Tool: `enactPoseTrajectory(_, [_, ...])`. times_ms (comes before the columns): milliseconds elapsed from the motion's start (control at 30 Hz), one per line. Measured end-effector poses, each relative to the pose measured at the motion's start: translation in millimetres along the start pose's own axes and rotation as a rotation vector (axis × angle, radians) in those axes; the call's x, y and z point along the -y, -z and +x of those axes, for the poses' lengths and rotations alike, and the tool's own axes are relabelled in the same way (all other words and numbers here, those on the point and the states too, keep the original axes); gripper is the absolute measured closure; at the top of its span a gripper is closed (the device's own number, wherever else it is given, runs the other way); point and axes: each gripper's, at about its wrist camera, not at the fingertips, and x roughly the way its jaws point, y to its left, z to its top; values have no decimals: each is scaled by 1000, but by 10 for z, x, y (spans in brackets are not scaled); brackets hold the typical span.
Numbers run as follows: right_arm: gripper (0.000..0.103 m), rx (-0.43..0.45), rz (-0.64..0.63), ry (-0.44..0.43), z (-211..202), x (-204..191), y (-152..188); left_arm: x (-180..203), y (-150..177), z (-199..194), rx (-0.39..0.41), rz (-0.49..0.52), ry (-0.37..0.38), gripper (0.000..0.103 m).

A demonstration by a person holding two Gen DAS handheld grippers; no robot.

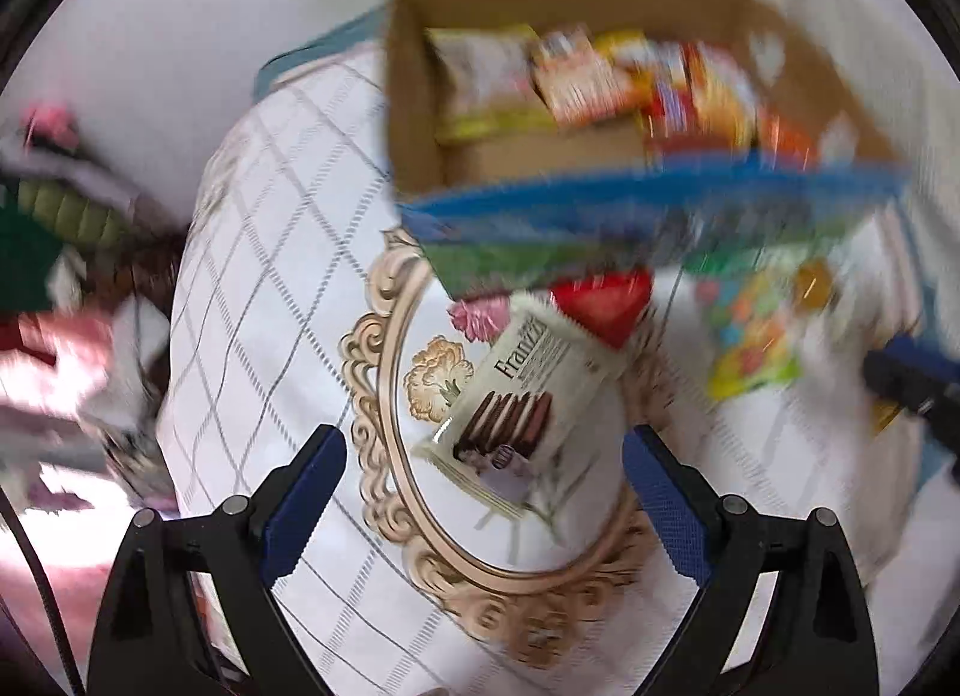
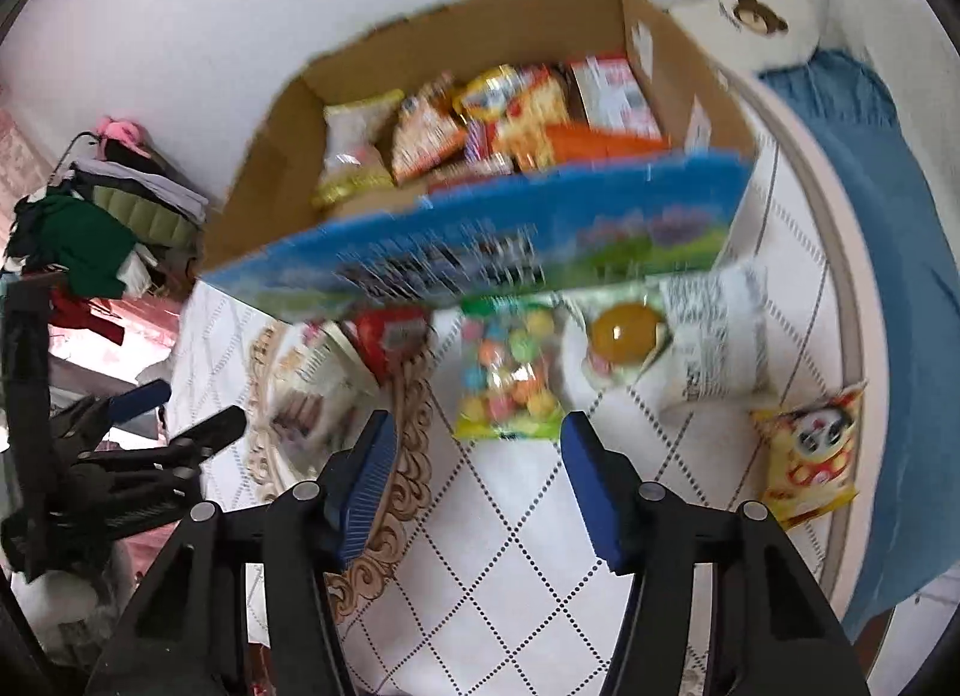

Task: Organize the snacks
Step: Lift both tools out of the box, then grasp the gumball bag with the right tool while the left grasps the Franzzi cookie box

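Note:
A cardboard box with a blue printed front holds several snack packs. In front of it on the white tablecloth lie a white Franzzi wafer pack, a red pack, a bag of coloured candies, a round yellow jelly cup, a white pack and a yellow panda pack. My left gripper is open, just short of the wafer pack. My right gripper is open, just short of the candy bag.
The tablecloth has a diamond grid and an ornate beige frame print. A blue cloth lies at the right edge. Piled clothes sit off the table to the left. A white wall stands behind the box.

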Motion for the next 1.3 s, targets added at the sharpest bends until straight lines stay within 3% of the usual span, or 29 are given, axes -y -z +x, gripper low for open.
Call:
enactPoseTrajectory(100, [43,-36,5,29,224,50,20,254,-80,367,-77,178,-49,9])
enactPoseTrajectory(167, [43,-53,3,53,356,66,-9,374,-118,550,-118,243,-57,9])
enactPoseTrajectory(267, [42,-65,-11,86,537,51,-102,529,-153,718,-117,331,-70,9])
enactPoseTrajectory(367, [41,-92,-17,103,734,42,-217,633,-141,873,-151,383,-50,27])
enactPoseTrajectory(433, [40,-122,-27,109,904,14,-280,642,-122,902,-133,384,-57,38])
enactPoseTrajectory(467, [40,-132,-26,112,971,6,-307,639,-109,905,-131,378,-59,44])
enactPoseTrajectory(600, [43,-173,-64,132,1214,-78,-336,457,-36,896,-175,208,34,45])
enactPoseTrajectory(667, [47,-174,-99,144,1221,-121,-290,319,66,906,-217,83,75,45])
enactPoseTrajectory(833, [47,-232,-128,118,1134,-83,18,-23,497,1004,-338,-283,264,44])
enactPoseTrajectory(900, [47,-262,-126,104,1076,-21,223,-62,670,1022,-360,-364,318,44])
enactPoseTrajectory(1067, [47,-320,-105,74,1000,107,599,65,884,1094,-387,-374,354,42])
enactPoseTrajectory(1167, [47,-317,-85,66,1017,164,682,250,949,1133,-368,-300,303,41])
enactPoseTrajectory(1300, [45,-321,-41,59,1055,222,709,537,981,1103,-365,-203,254,31])
